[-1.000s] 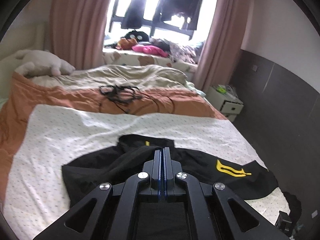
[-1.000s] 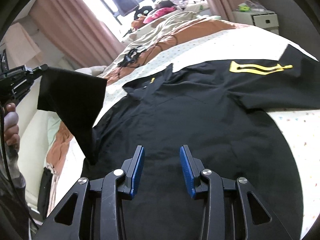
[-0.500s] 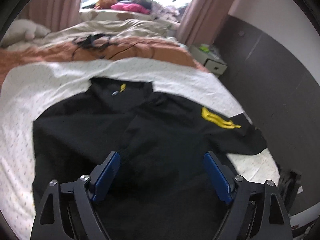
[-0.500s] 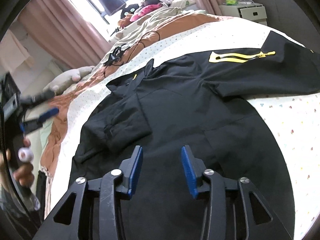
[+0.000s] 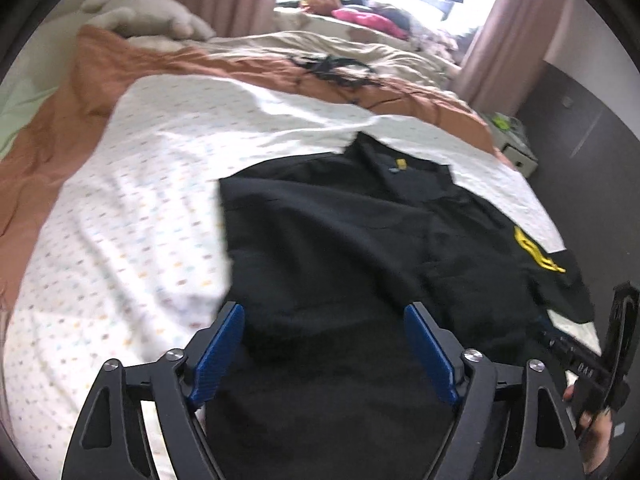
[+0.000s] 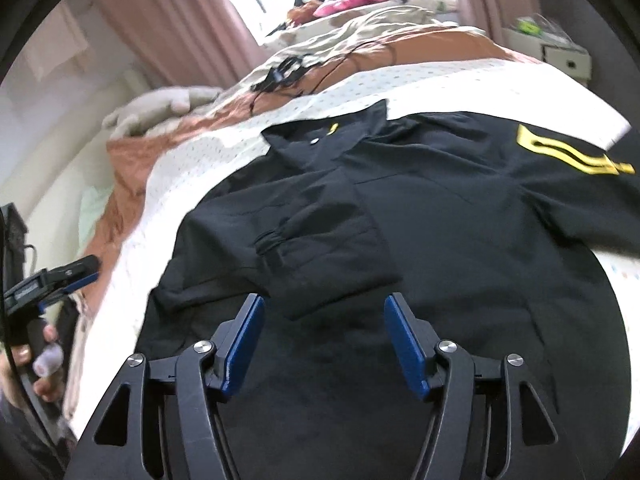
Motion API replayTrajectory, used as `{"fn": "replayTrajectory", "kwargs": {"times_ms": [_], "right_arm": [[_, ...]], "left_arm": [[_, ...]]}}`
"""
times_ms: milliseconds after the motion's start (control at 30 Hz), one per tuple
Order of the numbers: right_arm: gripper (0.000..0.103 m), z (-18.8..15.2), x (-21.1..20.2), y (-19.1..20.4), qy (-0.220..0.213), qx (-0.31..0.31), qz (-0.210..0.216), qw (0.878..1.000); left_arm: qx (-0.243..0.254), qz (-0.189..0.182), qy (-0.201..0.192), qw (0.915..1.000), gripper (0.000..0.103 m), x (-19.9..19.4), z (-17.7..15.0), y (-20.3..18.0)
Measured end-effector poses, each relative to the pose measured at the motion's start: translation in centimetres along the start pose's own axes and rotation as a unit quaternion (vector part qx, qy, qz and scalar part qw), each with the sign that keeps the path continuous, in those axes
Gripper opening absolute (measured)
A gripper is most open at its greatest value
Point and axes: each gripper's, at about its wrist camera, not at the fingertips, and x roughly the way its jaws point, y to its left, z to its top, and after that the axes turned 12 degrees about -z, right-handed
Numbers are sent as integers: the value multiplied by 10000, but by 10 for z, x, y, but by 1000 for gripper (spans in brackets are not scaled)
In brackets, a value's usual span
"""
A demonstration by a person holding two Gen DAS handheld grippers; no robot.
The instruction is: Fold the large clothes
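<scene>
A home bedroom: a bed (image 5: pixel 168 184) with a dotted white sheet and rust-orange cover (image 5: pixel 100 80), a plush toy (image 5: pixel 140 16) at its head, pink curtains (image 6: pixel 176 20) beside a bright window, and a white nightstand (image 6: pixel 568 54).

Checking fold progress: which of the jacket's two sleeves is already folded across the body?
The plain black sleeve, elastic cuff showing, lies across the jacket's body. The yellow-marked sleeve is spread outward.
</scene>
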Motion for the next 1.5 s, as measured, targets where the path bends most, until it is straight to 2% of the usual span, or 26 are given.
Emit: {"fn": "replayTrajectory", "kwargs": {"times_ms": [267,533,567,600,633,733,833,1067,1200,1267,1300,1333,1400,1500], "right_arm": [[67,5,60,48,427,-634,-420,9962],[67,2,109,78,792,-1347,-1044,9822],[64,2,109,79,758,-1398,-1103,9811],[49,4,108,78,709,-1391,-1149,9810],[42,6,105,75,680,-1326,-1085,9829],[30,17,85,67,511,-1135,-768,9892],[27,29,59,60,279,-1098,-619,9916],[27,62,13,20,-23,-551,-394,9977],[26,75,1,-13,-228,-295,-651,9972],[26,80,1,-30,-268,-159,-972,9948],[30,82,2,-39,-237,-99,-1201,9924],[41,82,5,-50,-150,-4,-1422,9897],[56,80,10,-73,29,315,-1488,9884],[58,66,16,-102,185,770,-1175,9899]], "left_arm": [[-421,251,243,9985,62,10,-27,62],[-507,449,617,9958,46,48,-43,85],[-505,452,636,9957,43,51,-44,87],[-503,462,666,9954,42,56,-43,88],[-500,483,685,9952,38,60,-43,89],[-491,564,682,9949,33,67,-41,90],[-535,632,634,9945,30,73,-36,90],[-573,793,586,9935,19,82,-28,95],[-623,803,560,9932,19,81,-26,102],[-586,806,560,9934,19,80,-26,102],[-580,808,560,9935,19,80,-27,103],[-586,805,560,9935,19,79,-27,103],[-600,806,560,9934,19,80,-27,103],[-580,834,579,9931,19,80,-27,102]]}}
